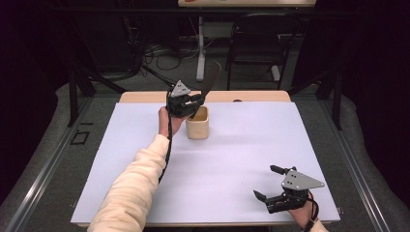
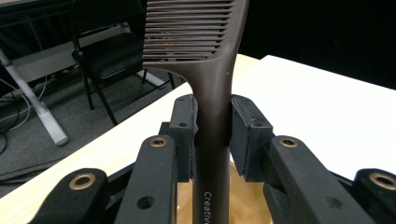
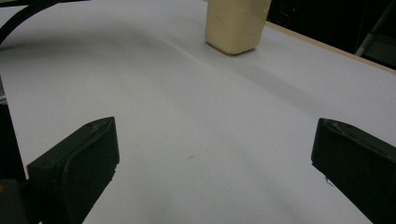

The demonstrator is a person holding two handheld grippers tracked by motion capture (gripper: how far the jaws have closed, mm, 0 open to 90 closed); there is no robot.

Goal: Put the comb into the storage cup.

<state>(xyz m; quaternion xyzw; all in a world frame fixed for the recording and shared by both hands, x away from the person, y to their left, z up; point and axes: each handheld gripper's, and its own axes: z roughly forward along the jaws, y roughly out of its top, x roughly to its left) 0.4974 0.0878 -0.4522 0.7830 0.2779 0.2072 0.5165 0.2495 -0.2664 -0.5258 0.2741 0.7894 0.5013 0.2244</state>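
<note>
The left gripper clamps a dark comb upright over the beige cup, seemingly poised to stand it inside. Its own view shows pads pinching the handle. The right gripper rests wide open, empty, on the white table cover.

High view looks forward and down over the table. Gripper views sit close along their jaws; the beige cup appears in two.

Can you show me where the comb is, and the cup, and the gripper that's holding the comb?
comb (image 2: 212,79): left gripper view, on its neck just below the teeth.
cup (image 1: 197,128): high view, on its front wall.
left gripper (image 2: 212,135): left gripper view, between its pads, which clamp the comb's handle.
</note>
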